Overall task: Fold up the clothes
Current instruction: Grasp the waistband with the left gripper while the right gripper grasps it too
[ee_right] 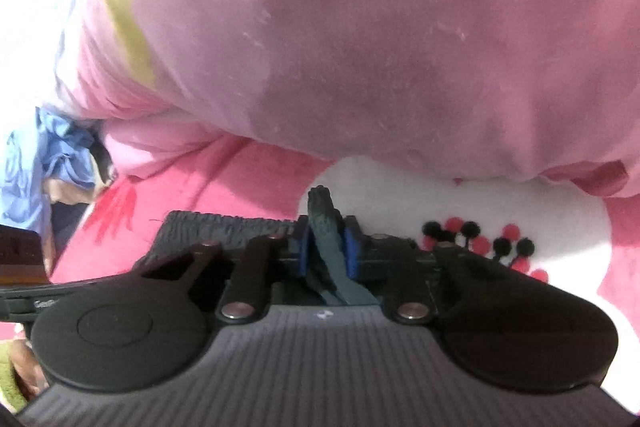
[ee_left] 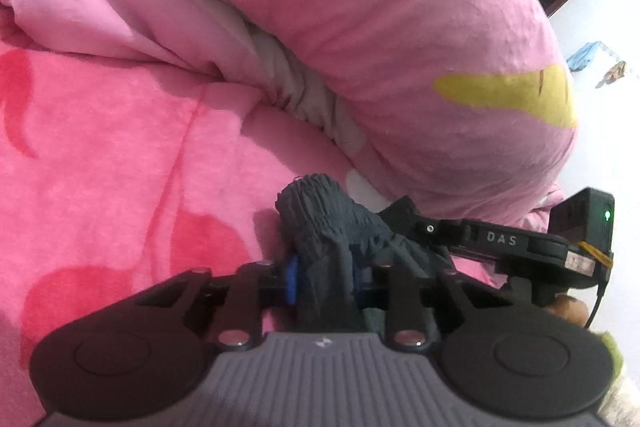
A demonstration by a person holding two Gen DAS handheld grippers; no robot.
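A dark grey garment with a ribbed elastic band (ee_left: pixel 320 215) bunches up between the blue pads of my left gripper (ee_left: pixel 324 277), which is shut on it. The same dark garment (ee_right: pixel 325 227) is pinched between the blue pads of my right gripper (ee_right: pixel 326 253), also shut on it; its ribbed band stretches off to the left. In the left wrist view the right gripper (ee_left: pixel 520 247) shows at the right, close beside the cloth. Both grippers sit low over a pink bedspread (ee_left: pixel 120 167). Most of the garment is hidden under the grippers.
A thick rolled pink quilt (ee_left: pixel 380 27) with a yellow patch lies just beyond both grippers, filling the right wrist view as the pink quilt (ee_right: pixel 360 47). Blue cloth (ee_right: pixel 52 155) hangs at the left. A white patch with red and black dots (ee_right: pixel 480 239) marks the bedspread.
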